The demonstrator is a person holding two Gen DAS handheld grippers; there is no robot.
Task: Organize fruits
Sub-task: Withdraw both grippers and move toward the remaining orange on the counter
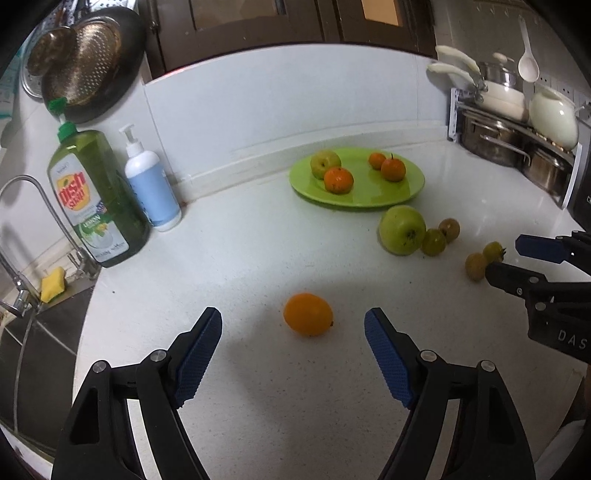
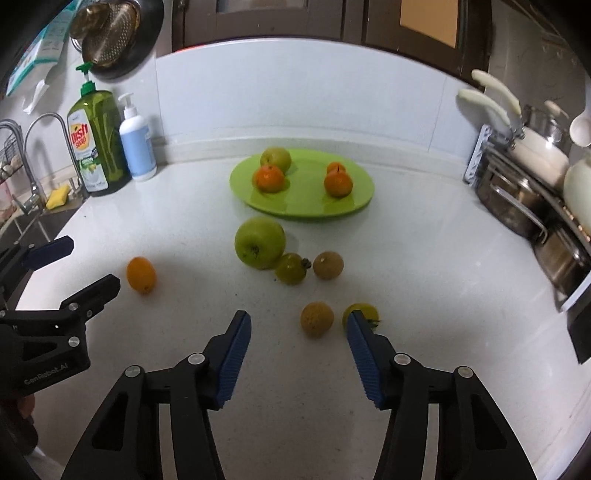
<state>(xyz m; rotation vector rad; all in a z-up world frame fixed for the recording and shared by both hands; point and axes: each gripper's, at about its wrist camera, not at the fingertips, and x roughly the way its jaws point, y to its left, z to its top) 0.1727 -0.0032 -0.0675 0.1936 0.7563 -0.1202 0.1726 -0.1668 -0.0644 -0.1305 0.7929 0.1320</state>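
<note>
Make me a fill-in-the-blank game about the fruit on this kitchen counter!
1. The green plate holds ___ pieces of fruit.
2. The big green apple rests on the ___, not on the plate.
3. The lone orange fruit lies in front of the ___ gripper.
4. The dish soap bottle is coloured ___.

Missing words: four; counter; left; green

A white countertop (image 1: 236, 266) met a pale backsplash (image 1: 280, 99) below dark wooden cabinets (image 1: 258, 22). A sink (image 1: 40, 332) with a curved faucet (image 1: 33, 206) sat at left; a rack of pots (image 1: 517, 147) stood at right.
</note>
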